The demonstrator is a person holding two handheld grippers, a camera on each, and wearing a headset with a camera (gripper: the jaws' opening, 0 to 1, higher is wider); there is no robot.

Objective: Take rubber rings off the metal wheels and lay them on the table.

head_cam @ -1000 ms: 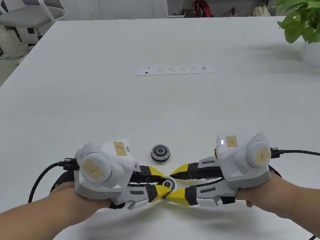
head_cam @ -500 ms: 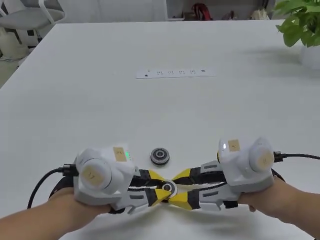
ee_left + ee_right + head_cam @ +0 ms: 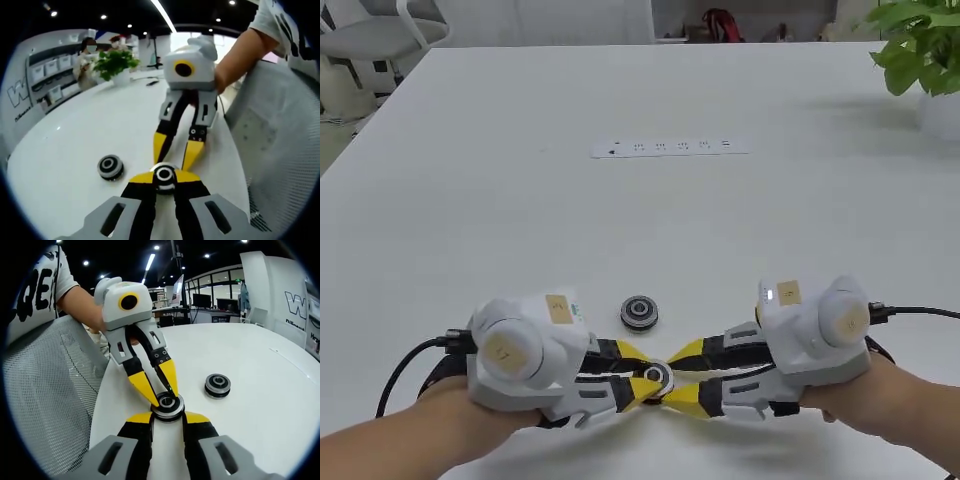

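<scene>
Close to the table's near edge, my left gripper and right gripper both clamp one metal wheel. I judge the wheel hard and heavy and its rubber ring stretchy and grippy, so I'd pinch the ring's outer edge. Beyond lies a second wheel.

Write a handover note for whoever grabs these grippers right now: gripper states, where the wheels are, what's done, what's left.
Left gripper: shut on the held wheel.
Right gripper: shut on the same wheel from the opposite side.
Wheels: the held wheel sits between both grippers near the front edge of the table; the second wheel lies free just beyond.
Done: no rings laid out yet.
Left: pull the ring off the held wheel, lay it down, then do the second wheel.
</scene>
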